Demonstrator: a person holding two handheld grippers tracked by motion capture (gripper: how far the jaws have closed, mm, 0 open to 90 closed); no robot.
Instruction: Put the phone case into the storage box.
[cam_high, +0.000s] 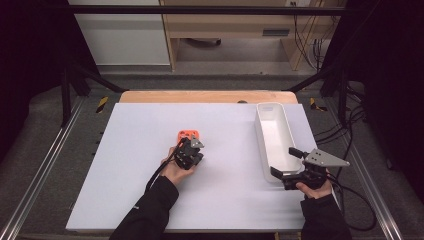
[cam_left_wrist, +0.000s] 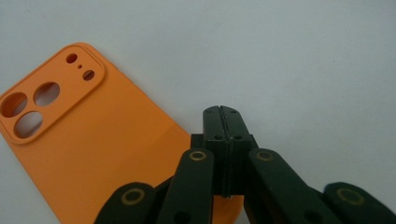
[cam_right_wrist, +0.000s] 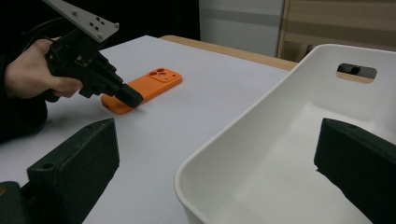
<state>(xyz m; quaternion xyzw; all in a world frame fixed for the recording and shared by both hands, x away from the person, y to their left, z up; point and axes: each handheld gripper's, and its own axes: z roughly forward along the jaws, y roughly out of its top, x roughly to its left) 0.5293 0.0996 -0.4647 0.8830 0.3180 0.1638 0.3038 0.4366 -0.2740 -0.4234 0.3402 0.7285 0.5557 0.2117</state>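
Two grippers were at work over a white table (cam_high: 150, 200). The left gripper (cam_high: 191, 151), held in the person's left hand (cam_high: 175, 170), sat near the middle of the table with its jaws pressed together; in the left gripper view (cam_left_wrist: 222, 116) their tips met over the white surface just beside the right edge of an orange phone case (cam_left_wrist: 93, 140), with nothing visible between them. The case lay flat, back up, its camera cut-outs at the far end. In the right gripper view the left gripper's (cam_right_wrist: 130, 97) closed tip touched or nearly touched the near end of the case (cam_right_wrist: 144, 88); which, I could not tell.

At the right side of the table stood a long white bin (cam_high: 263, 137) with a handle slot in its far end wall. The right gripper (cam_high: 287, 169), in the right hand (cam_high: 315, 190), was at the bin's near end with its jaws spread wide, one outside the left wall and one over the inside of the bin (cam_right_wrist: 299, 112), holding nothing.
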